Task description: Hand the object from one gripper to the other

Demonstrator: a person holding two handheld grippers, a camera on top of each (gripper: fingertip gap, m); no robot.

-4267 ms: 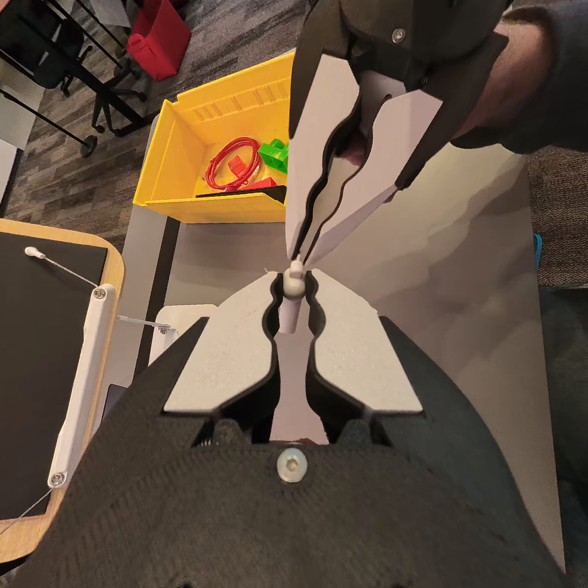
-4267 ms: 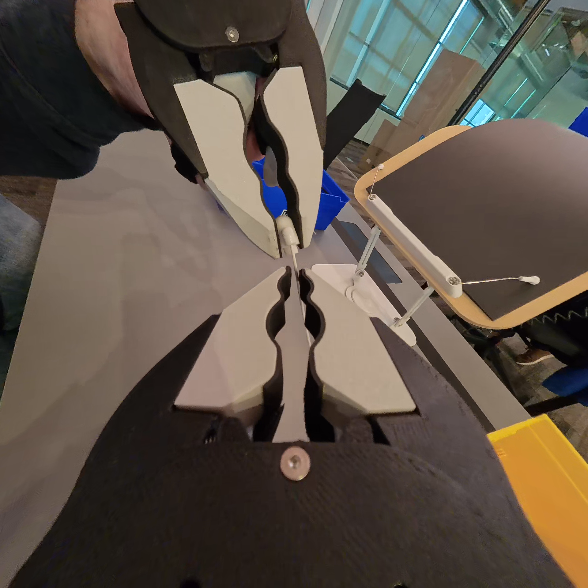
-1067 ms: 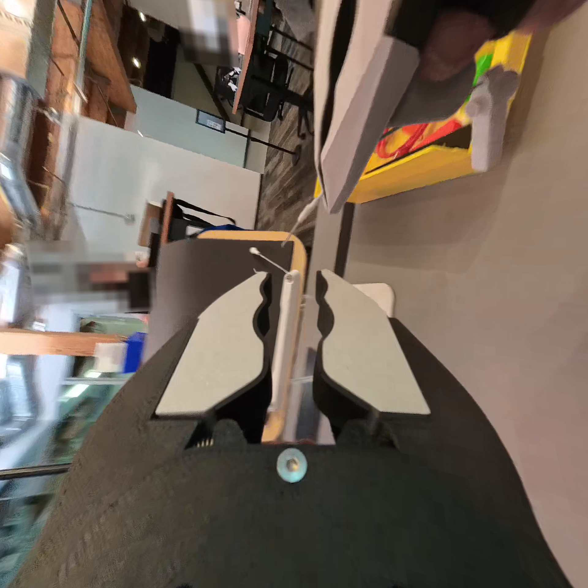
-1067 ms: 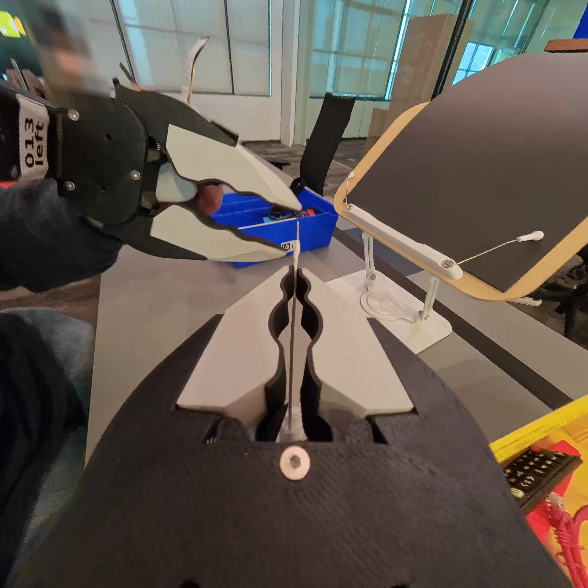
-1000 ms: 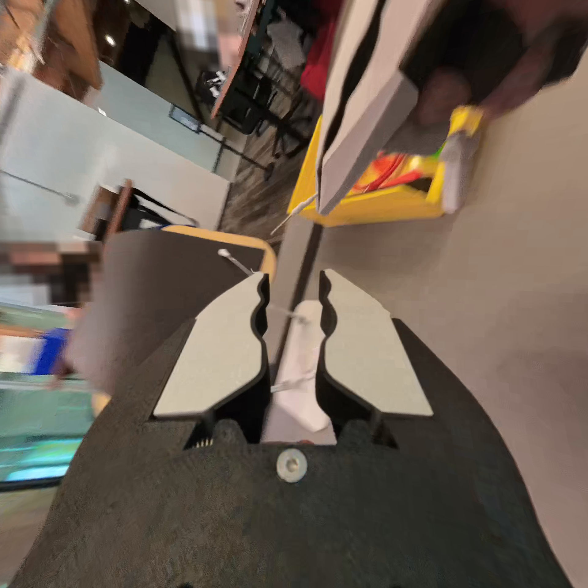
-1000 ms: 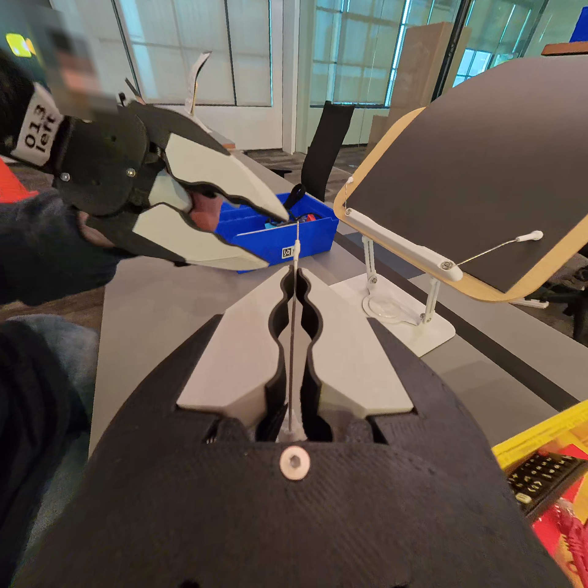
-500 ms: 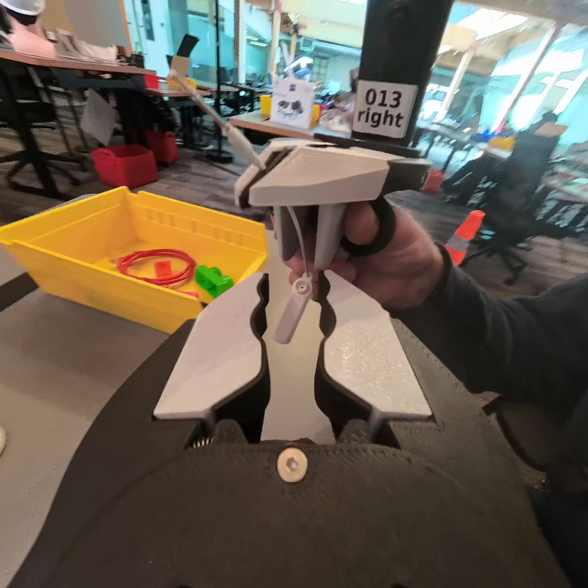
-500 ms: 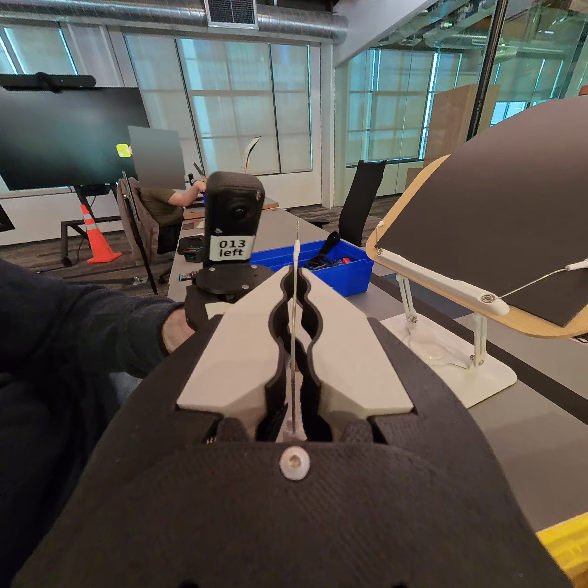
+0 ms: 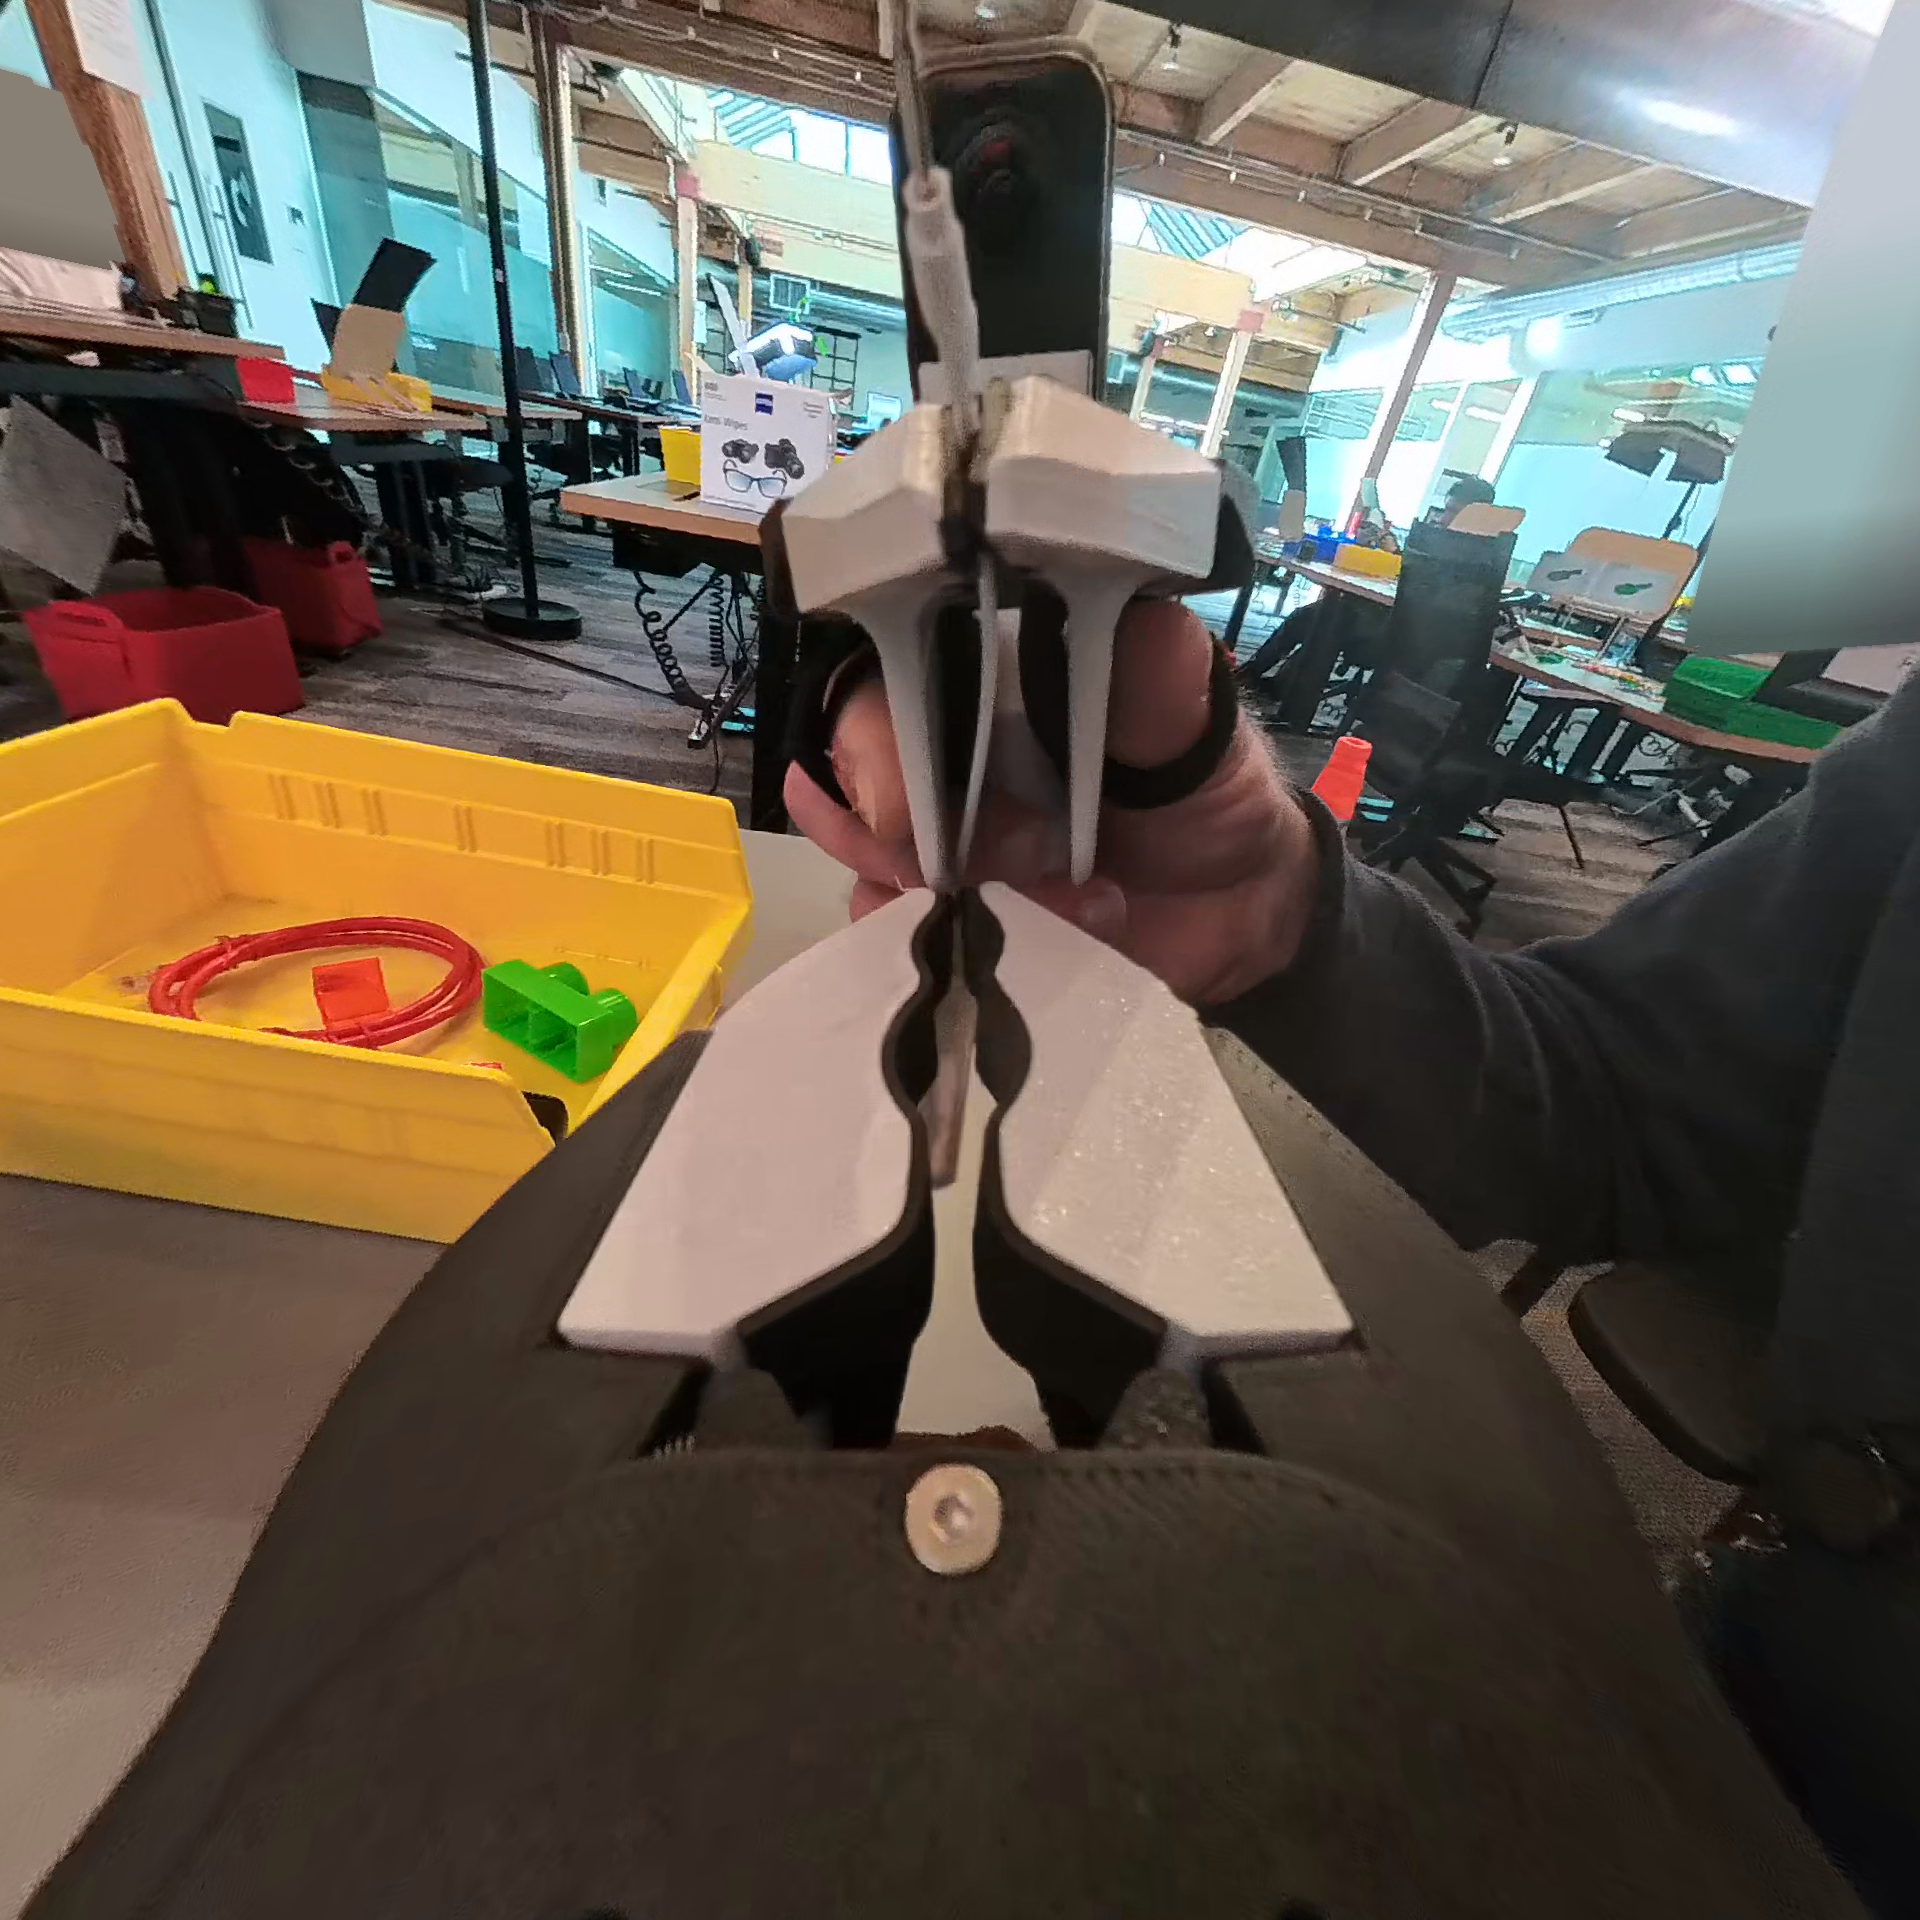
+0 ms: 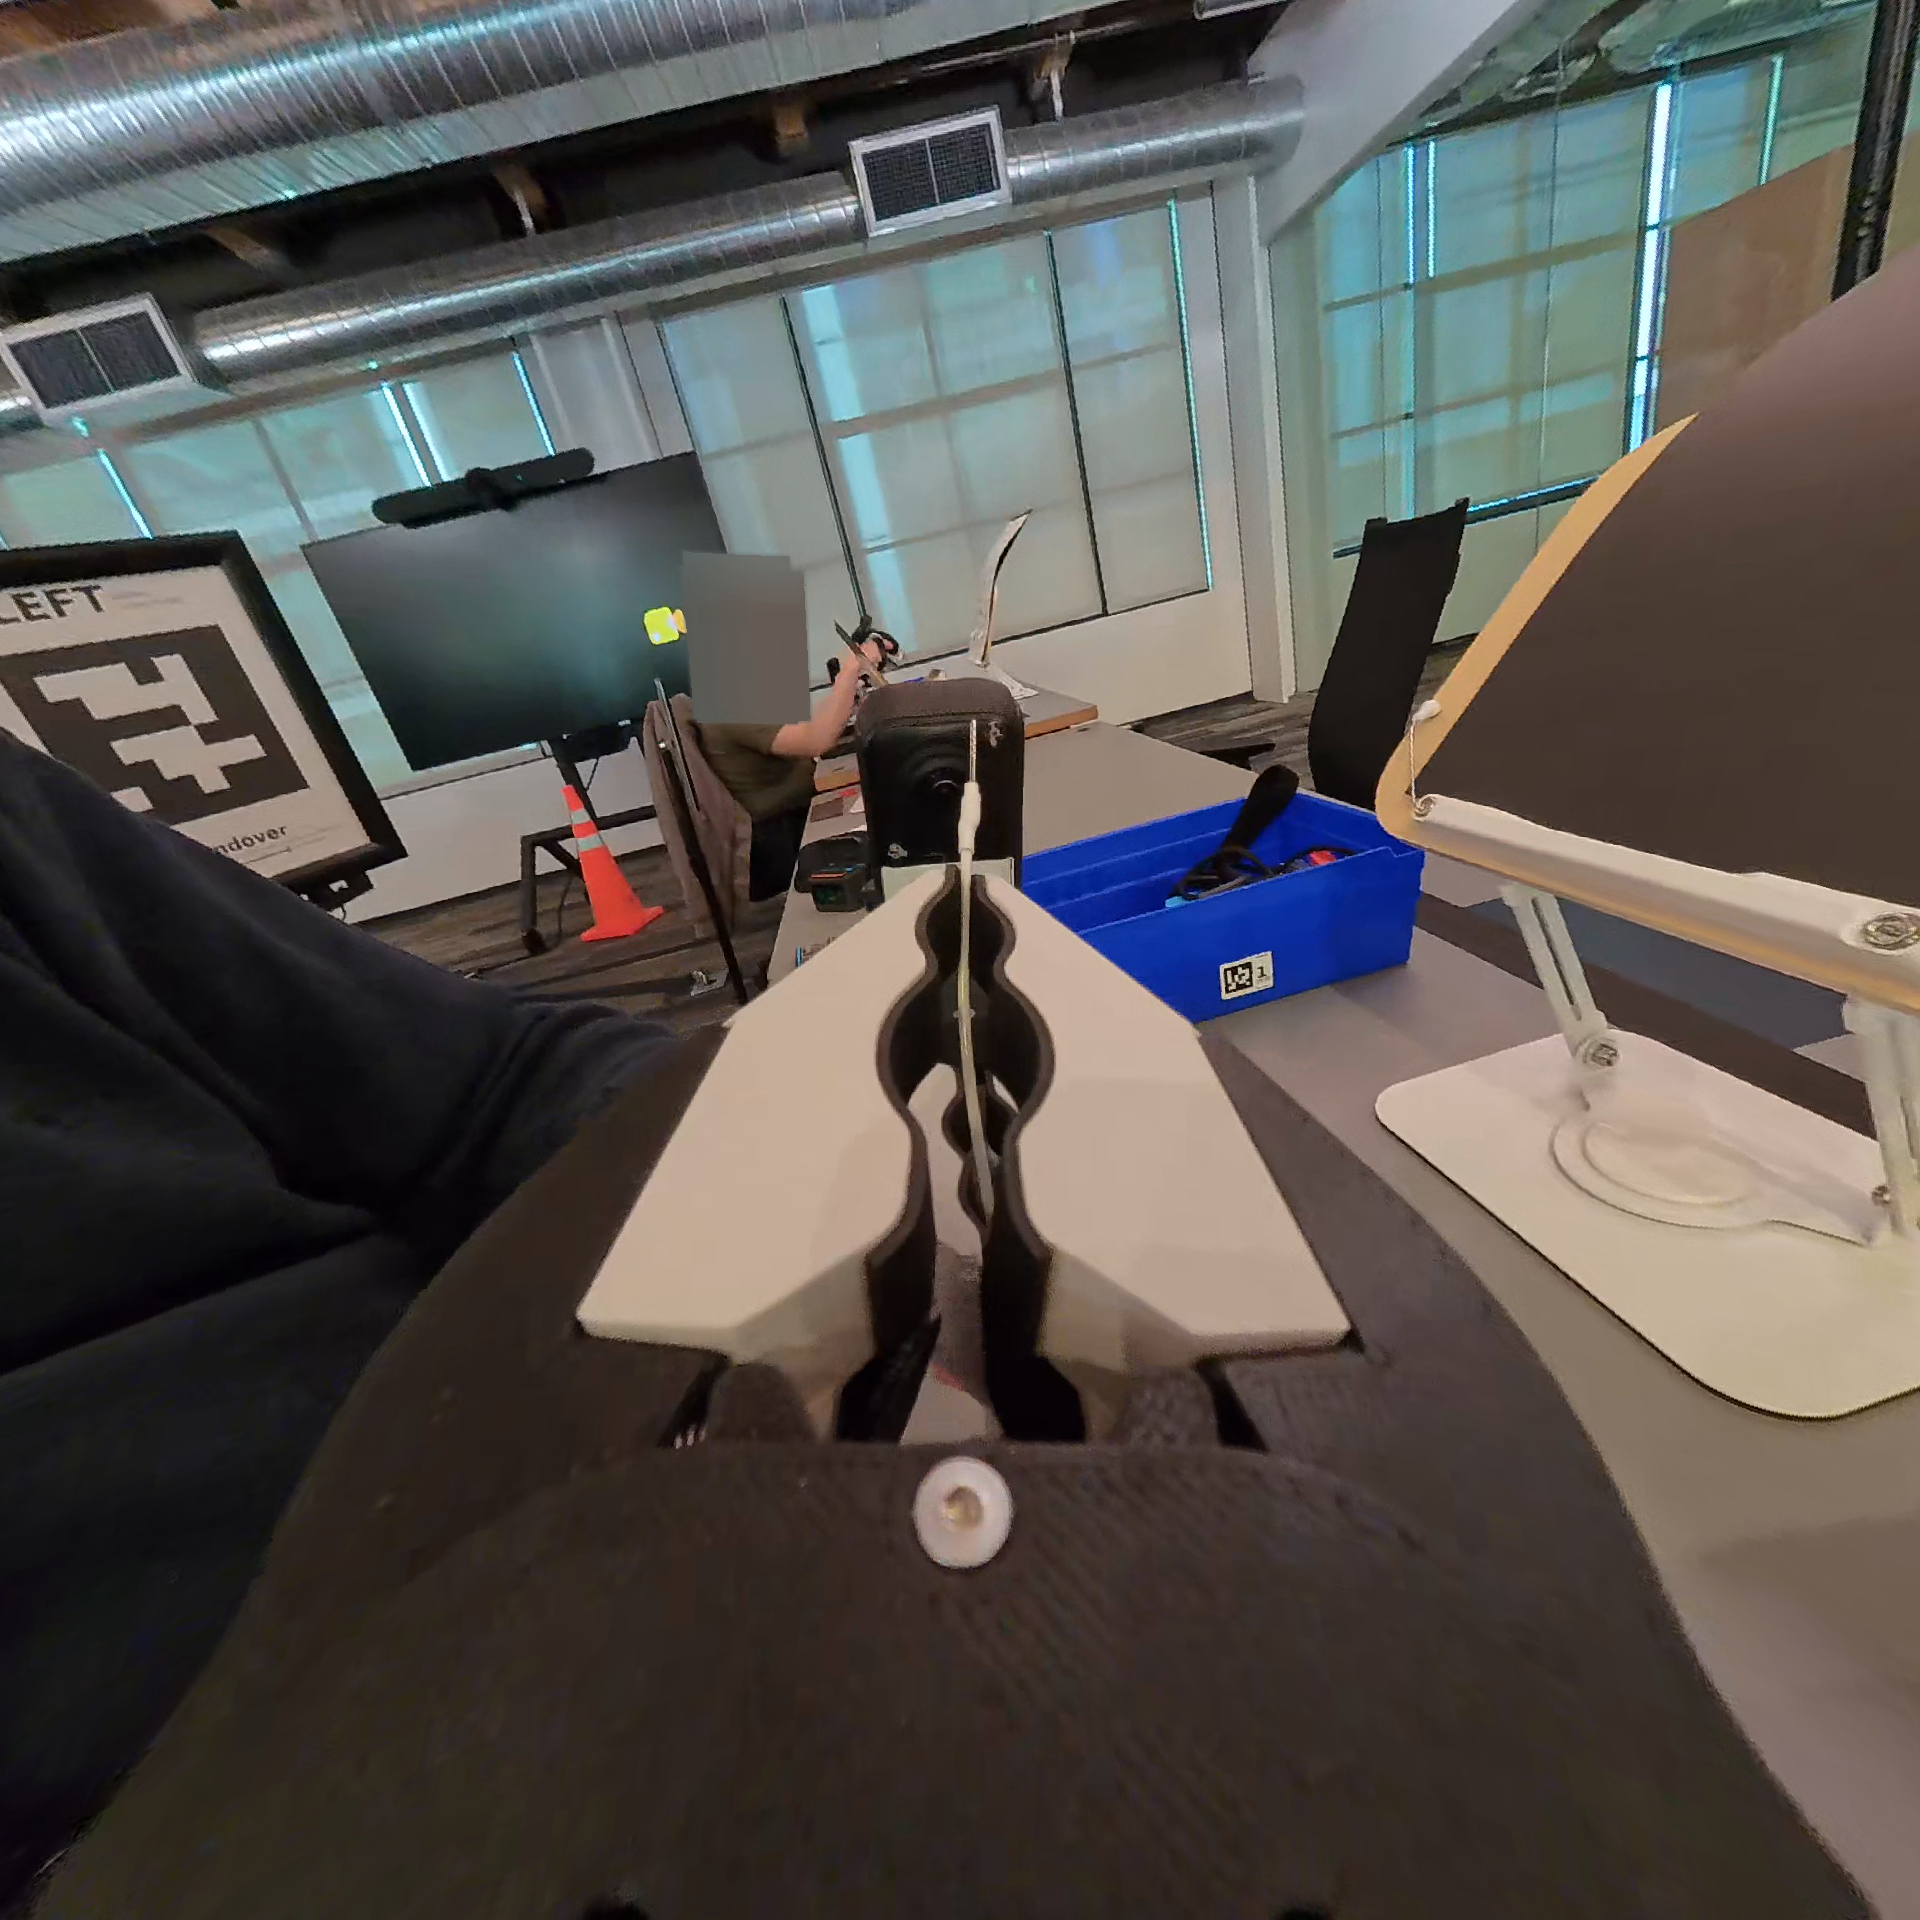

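The object is a thin white cable with white plastic ends [image 9: 940, 260]. In the left wrist view my right gripper [image 9: 968, 468] faces the camera, held by a hand, shut on the cable, whose upper end sticks up above it. The cable's lower end [image 9: 948, 1091] hangs down between my left gripper's [image 9: 956, 909] fingers, which are closed on it. In the right wrist view my right gripper [image 10: 961, 883] is shut on the cable [image 10: 966, 997], which runs up between its fingers. Only the left gripper's black camera body [image 10: 914, 769] shows behind them.
A yellow bin [image 9: 364, 821] with a red cable coil and a green block sits on the grey table at the left. A blue bin [image 10: 1320, 925] stands farther off. A tilted dark board on a white stand [image 10: 1662, 1226] is at the right. The left gripper's tips are roughly 9 cm from the right gripper's.
My left gripper was open around the cable's hanging end; its fingers have now closed on it. The two grippers have drawn closer and now face each other squarely. The right gripper keeps its hold.
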